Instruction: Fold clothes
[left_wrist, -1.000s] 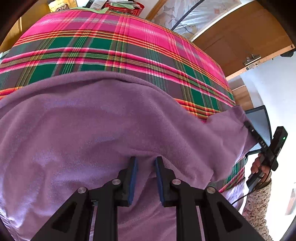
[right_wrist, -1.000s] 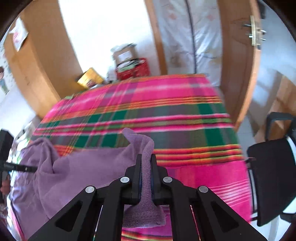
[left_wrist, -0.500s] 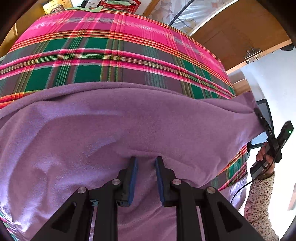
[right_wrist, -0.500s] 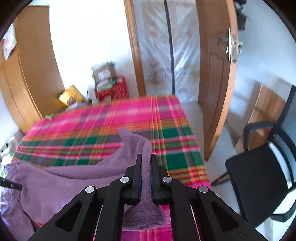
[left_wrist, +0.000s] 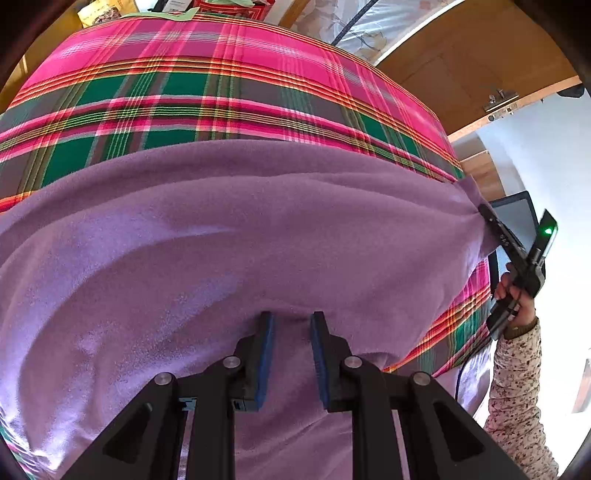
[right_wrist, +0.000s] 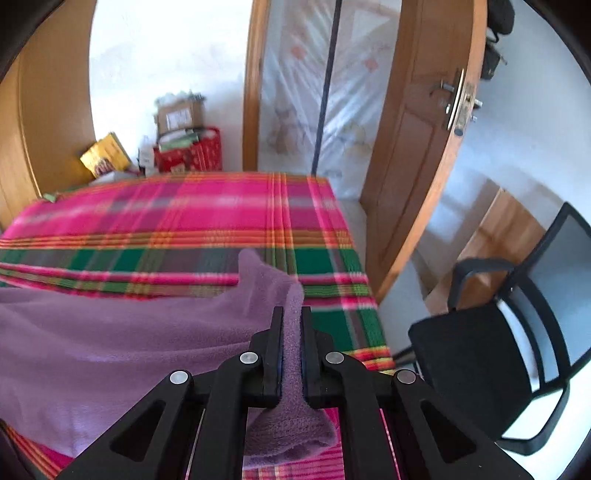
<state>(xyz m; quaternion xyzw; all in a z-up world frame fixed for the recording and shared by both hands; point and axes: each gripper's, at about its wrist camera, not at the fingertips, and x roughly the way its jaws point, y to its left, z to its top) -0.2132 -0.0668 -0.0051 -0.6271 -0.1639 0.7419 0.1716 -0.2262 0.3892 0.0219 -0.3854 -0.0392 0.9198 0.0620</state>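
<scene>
Two grippers work one purple fleece garment (left_wrist: 229, 236) stretched above the plaid bed's (left_wrist: 221, 74) near edge: right gripper (right_wrist: 291, 332) clamped on a corner for tension; left gripper (left_wrist: 291, 332) jaws apart over fabric.

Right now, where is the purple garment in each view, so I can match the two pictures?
Left wrist view: the purple garment fills the middle and lower frame, spread over the plaid blanket; its right corner is clamped by the right gripper.
Right wrist view: the garment fills the lower left, with its corner pinched in the right gripper.
Shared landmark: the wooden door.
</scene>
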